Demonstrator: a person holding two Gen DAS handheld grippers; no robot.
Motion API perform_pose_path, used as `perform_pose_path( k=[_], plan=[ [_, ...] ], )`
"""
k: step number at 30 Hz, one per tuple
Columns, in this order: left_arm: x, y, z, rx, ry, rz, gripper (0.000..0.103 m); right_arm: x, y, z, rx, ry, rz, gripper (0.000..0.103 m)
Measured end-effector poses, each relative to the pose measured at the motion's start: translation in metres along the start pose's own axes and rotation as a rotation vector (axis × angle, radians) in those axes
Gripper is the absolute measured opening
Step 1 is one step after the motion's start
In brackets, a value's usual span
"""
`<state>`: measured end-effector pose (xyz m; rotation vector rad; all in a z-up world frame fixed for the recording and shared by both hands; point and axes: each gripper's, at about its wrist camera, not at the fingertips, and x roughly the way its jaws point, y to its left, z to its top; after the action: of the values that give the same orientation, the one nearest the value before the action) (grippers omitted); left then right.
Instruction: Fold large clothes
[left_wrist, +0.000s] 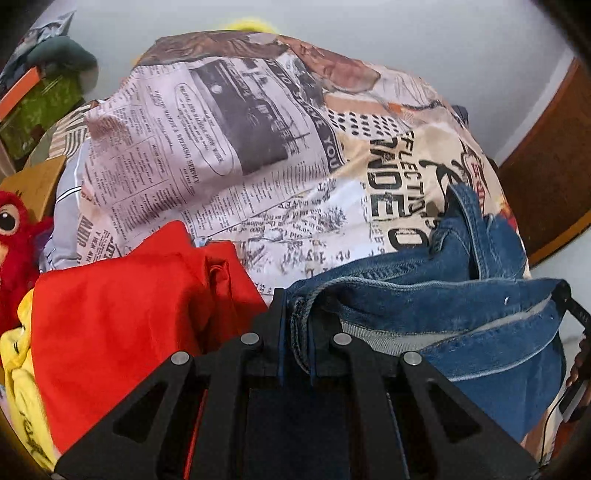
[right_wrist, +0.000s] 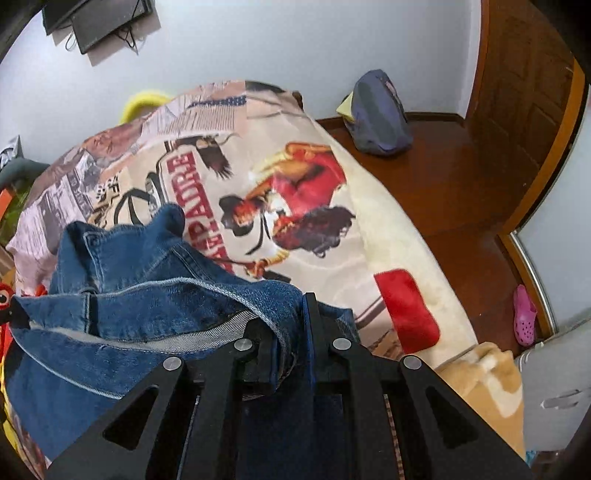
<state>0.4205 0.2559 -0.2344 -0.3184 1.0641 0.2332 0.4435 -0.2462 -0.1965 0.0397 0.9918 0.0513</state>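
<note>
Left claw (left_wrist: 297, 325) and right claw (right_wrist: 291, 332) both clamped tight on jeans (left_wrist: 443, 310) waistband, denim slung between them over printed bed cover (left_wrist: 229, 147), red garment (left_wrist: 122, 325) at 9 o'clock, probably to spread it for folding.

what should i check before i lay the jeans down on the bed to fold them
1. Left hand-held gripper shut on the jeans edge: ok.
2. Right hand-held gripper shut on the jeans: ok.
3. Edge taut between grippers: not ok, it sags and bunches.
4. Bare printed bedcover ahead: ok.
5. Red garment clear of landing spot: cannot tell.
6. Jeans legs hanging untangled: cannot tell, hidden below.
</note>
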Motion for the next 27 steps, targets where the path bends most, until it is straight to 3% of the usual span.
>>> perform_pose_path(
  k=[6,9,11,13,15,17,22,27],
  plan=[
    [-0.020,-0.022,-0.002,0.150,-0.010,0.061,0.011,-0.010,0.008,0.007,-0.087,0.055,-0.046,0.021],
    [-0.046,-0.028,-0.004,0.184,-0.047,0.042,0.021,-0.027,0.020,0.008,-0.152,0.066,-0.069,0.022],
    [-0.063,-0.032,-0.004,0.183,-0.079,0.024,0.033,-0.045,0.029,0.007,-0.190,0.027,-0.061,0.022],
    [-0.083,-0.037,-0.005,0.191,-0.119,0.014,0.040,-0.063,0.036,0.005,-0.209,-0.008,-0.043,0.028],
    [-0.100,-0.044,-0.008,0.209,-0.144,-0.002,0.045,-0.083,0.042,0.001,-0.209,-0.040,-0.004,0.046],
    [-0.113,-0.052,-0.015,0.232,-0.149,-0.023,0.052,-0.101,0.047,-0.006,-0.206,-0.075,0.050,0.049],
    [-0.120,-0.067,-0.043,0.289,-0.096,-0.069,0.055,-0.115,0.061,-0.032,-0.238,-0.027,0.133,0.051],
    [-0.094,-0.070,-0.074,0.305,0.010,-0.090,0.055,-0.101,0.073,-0.066,-0.264,0.064,0.157,0.054]
  ],
)
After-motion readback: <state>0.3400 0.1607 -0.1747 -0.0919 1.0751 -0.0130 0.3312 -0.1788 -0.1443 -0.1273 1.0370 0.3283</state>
